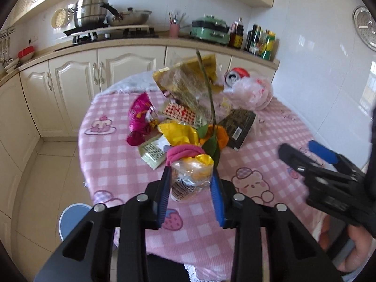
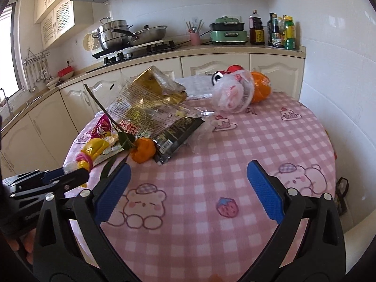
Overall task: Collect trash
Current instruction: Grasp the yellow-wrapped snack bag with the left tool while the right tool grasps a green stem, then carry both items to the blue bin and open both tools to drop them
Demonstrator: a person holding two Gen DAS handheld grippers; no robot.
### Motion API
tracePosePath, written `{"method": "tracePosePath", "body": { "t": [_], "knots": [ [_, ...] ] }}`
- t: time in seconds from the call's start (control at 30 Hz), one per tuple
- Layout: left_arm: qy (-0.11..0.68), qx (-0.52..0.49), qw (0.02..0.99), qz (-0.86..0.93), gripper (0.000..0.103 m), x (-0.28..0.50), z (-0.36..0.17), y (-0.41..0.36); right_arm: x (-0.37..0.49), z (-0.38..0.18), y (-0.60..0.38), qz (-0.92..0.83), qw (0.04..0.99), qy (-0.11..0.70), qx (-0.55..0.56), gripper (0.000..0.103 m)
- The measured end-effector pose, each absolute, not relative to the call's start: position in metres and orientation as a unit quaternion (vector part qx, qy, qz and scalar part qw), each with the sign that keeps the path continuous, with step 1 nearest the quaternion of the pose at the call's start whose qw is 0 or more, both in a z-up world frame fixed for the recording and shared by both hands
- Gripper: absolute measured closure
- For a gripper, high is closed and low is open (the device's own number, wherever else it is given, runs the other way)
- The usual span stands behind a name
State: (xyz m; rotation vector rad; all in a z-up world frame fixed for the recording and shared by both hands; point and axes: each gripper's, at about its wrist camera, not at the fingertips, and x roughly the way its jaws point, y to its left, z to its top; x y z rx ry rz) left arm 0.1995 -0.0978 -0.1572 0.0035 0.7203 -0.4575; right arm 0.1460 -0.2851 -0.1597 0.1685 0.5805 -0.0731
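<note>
Pink checked tablecloth (image 2: 211, 155) covers a round table strewn with trash in a kitchen.

Near the table's front edge, the left gripper (image 1: 190, 176) has its blue pads pressed against both sides of a crinkled clear wrapper (image 1: 190, 176) with yellow and orange inside and a pink band (image 1: 184, 152) around its top. Just beyond it lie a yellow wrapper (image 1: 178, 132), a magenta snack bag (image 1: 138, 115), a black packet (image 1: 239, 127) and a gold bag (image 1: 185, 80). Farther right sit a crushed red can (image 1: 236, 75) and a bunched plastic bag (image 1: 251, 91). To the right, the right gripper (image 2: 188, 188) hovers over bare cloth, jaws wide apart, holding nothing.
</note>
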Motion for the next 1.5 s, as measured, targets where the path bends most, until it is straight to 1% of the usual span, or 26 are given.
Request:
{"method": "tracePosePath", "body": {
  "t": [0.17,0.23,0.27,0.3,0.37,0.4,0.43,0.47,0.5,0.63,0.83,0.97,1.07,1.23,1.5],
  "knots": [
    [0.307,-0.014,0.931,-0.196,0.072,0.181,-0.141,-0.07,0.18,-0.154,-0.255,0.005,0.951,0.305,0.04,0.007],
    [0.299,-0.015,0.936,-0.185,0.072,0.177,-0.138,-0.062,0.194,-0.152,-0.242,0.014,0.951,0.308,0.022,0.017],
    [0.296,-0.017,0.938,-0.179,0.072,0.176,-0.136,-0.056,0.203,-0.152,-0.235,0.016,0.95,0.312,0.012,0.019],
    [0.293,-0.02,0.94,-0.172,0.072,0.175,-0.135,-0.05,0.21,-0.153,-0.23,0.014,0.948,0.318,0.003,0.024],
    [0.293,-0.019,0.942,-0.163,0.072,0.176,-0.133,-0.042,0.226,-0.156,-0.223,0.012,0.945,0.327,-0.012,0.037],
    [0.292,-0.022,0.943,-0.158,0.072,0.176,-0.133,-0.036,0.235,-0.158,-0.22,0.011,0.94,0.339,-0.019,0.058],
    [0.292,-0.024,0.943,-0.157,0.072,0.176,-0.133,-0.032,0.241,-0.161,-0.218,0.014,0.938,0.346,-0.022,0.082],
    [0.292,-0.028,0.943,-0.155,0.072,0.177,-0.133,-0.026,0.243,-0.162,-0.218,0.016,0.937,0.349,-0.023,0.087],
    [0.291,-0.03,0.944,-0.154,0.072,0.177,-0.133,-0.023,0.244,-0.163,-0.218,0.016,0.937,0.349,-0.023,0.096],
    [0.287,-0.042,0.945,-0.151,0.072,0.179,-0.133,-0.006,0.231,-0.148,-0.224,0.013,0.951,0.308,-0.014,0.099],
    [0.28,-0.071,0.945,-0.155,0.072,0.184,-0.132,0.019,0.207,-0.101,-0.222,0.03,0.968,0.249,0.004,0.099],
    [0.275,-0.088,0.947,-0.138,0.072,0.186,-0.135,0.049,0.194,-0.078,-0.184,0.093,0.971,0.221,-0.002,0.099],
    [0.279,-0.097,0.949,-0.112,0.072,0.19,-0.141,0.075,0.198,-0.082,-0.14,0.155,0.96,0.231,-0.01,0.099],
    [0.316,-0.114,0.941,-0.044,0.072,0.203,-0.176,0.136,0.23,-0.129,-0.049,0.246,0.926,0.286,-0.025,0.099],
    [0.402,-0.158,0.902,0.025,0.072,0.237,-0.266,0.223,0.307,-0.258,0.069,0.285,0.859,0.423,-0.03,0.099]
  ]
}}
